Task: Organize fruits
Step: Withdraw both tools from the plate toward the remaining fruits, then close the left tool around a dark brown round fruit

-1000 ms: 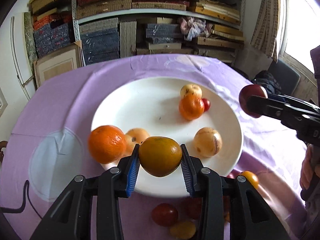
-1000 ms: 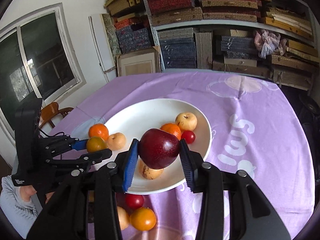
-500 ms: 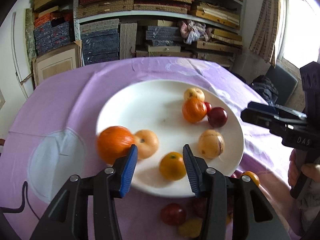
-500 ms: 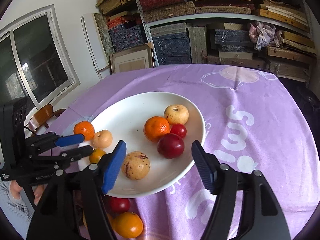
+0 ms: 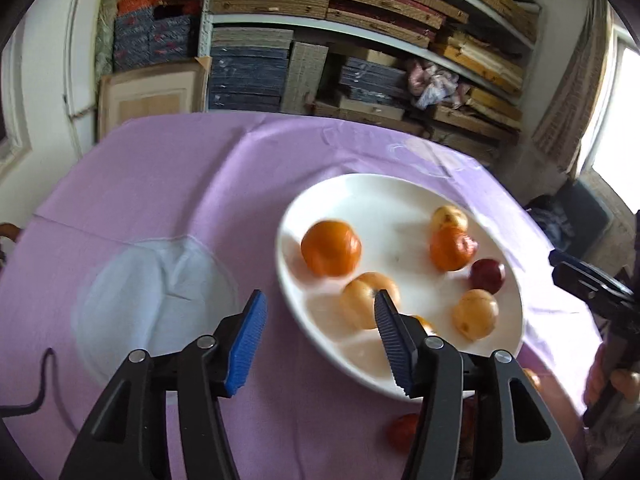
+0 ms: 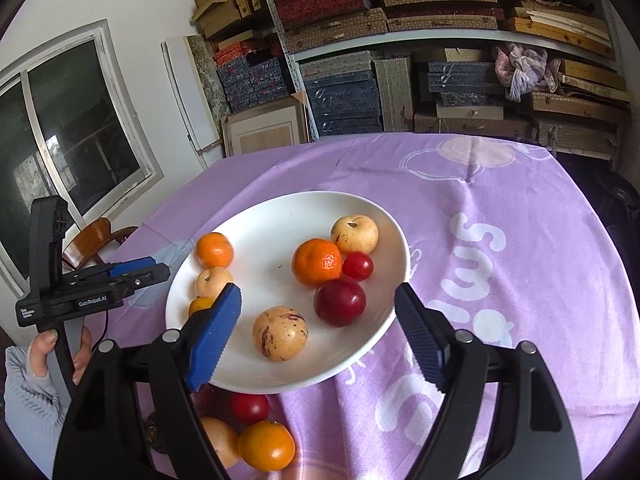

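A person's left gripper [image 6: 154, 270] stands empty at the left edge of the white plate [image 6: 260, 224], its jaws having just been opening with nothing between them. On the plate lie two oranges, pale fruits, a dark red plum [image 6: 340, 302] and a cherry tomato [image 6: 358, 266]. The right gripper [image 6: 318, 332], jaws likewise just opened wide and holding nothing, hovers over the plate's near rim. Several fruits still wait on the purple tablecloth [image 6: 520, 264] below, including an orange fruit [image 6: 266, 446], so the job looks well advanced but unfinished.
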{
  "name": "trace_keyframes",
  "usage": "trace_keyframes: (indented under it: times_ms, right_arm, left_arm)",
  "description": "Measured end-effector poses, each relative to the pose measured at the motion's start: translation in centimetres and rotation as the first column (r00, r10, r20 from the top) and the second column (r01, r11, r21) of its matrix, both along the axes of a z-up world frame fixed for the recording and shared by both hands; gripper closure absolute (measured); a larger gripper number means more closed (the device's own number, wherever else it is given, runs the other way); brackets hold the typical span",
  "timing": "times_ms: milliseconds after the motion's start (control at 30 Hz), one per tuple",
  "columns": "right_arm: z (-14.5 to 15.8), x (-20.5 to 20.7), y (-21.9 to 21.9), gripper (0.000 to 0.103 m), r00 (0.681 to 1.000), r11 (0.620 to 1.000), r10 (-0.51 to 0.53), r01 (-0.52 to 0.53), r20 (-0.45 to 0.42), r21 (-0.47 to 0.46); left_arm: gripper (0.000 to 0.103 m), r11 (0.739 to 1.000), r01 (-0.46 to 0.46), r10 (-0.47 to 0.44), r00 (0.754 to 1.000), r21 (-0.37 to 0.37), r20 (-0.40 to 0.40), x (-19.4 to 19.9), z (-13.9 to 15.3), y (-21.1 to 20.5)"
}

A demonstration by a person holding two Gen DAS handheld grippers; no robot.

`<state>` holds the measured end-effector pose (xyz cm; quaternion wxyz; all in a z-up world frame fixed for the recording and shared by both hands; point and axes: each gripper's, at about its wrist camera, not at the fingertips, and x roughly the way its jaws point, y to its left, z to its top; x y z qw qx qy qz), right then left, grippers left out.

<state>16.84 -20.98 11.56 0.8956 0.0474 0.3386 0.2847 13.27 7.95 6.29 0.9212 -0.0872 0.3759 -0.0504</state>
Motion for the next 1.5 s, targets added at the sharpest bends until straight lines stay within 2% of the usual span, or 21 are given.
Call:
trace_keyframes:
  times_ms: [100, 267, 333, 433, 600, 767, 1000, 1233, 1400, 1500]
  right_arm:
    - [0.3, -0.1, -0.1, 0.026, 1.000, 1.000, -0.001, 0.001, 0.005, 0.009]
    - [1.2, -1.7, -0.5, 0.026, 1.000, 1.000, 0.004, -0.004, 0.018, 0.017]
    - [1.6, -2.9, -0.8, 0.021, 1.000, 1.000, 0.008, -0.008, 0.018, 0.029]
    - [1.9, -5.5, -1.6, 0.010, 1.000, 0.999, 0.006, -0.007, 0.022, 0.032]
    - [0.9, -10.0, -3.0, 0.004, 0.999, 1.000, -0.004, 0.004, 0.034, 0.018]
    - [-1.5, -11.4, -4.6, 0.004, 0.999, 0.996, -0.047, 0.046, 0.011, 0.073]
    - [-2.0, -10.9, -5.6, 0.004, 0.997, 0.993, -0.077, 0.078, -0.013, 0.089]
    - [-2.3, -10.8, -5.4, 0.004, 0.997, 0.995, -0.068, 0.070, -0.026, 0.073]
    - [-2.3, -10.8, -5.4, 0.004, 0.997, 0.995, -0.069, 0.071, -0.027, 0.073]
    - [-2.3, -10.8, -5.4, 0.004, 0.997, 0.995, -0.070, 0.072, -0.028, 0.076]
  left_arm:
    - [0.046, 0.999, 0.014, -0.014, 1.000, 0.045, 0.004, -0.5, 0.2, -0.7]
    - [0.046, 0.998, 0.025, -0.027, 0.999, 0.059, 0.024, -2.1, 1.4, -1.3]
    - [0.045, 0.996, 0.042, -0.044, 0.999, 0.077, 0.023, -3.4, 1.6, -1.7]
    - [0.033, 0.988, 0.056, -0.060, 0.998, 0.142, 0.020, -6.2, 1.3, -2.5]
    - [0.015, 0.972, 0.094, -0.102, 0.994, 0.215, 0.030, -11.7, -0.2, -3.9]
    - [0.010, 0.973, 0.093, -0.106, 0.993, 0.209, 0.054, -14.6, -1.9, -4.8]
    - [0.009, 0.937, 0.121, -0.138, 0.990, 0.329, 0.029, -14.4, -3.1, -6.9]
    - [0.006, 0.908, 0.167, -0.179, 0.984, 0.384, -0.005, -14.5, -4.0, -8.3]
    - [0.003, 0.914, 0.168, -0.171, 0.985, 0.368, -0.026, -14.3, -4.4, -7.8]
    - [0.003, 0.920, 0.136, -0.135, 0.990, 0.367, -0.028, -14.1, -4.5, -7.1]
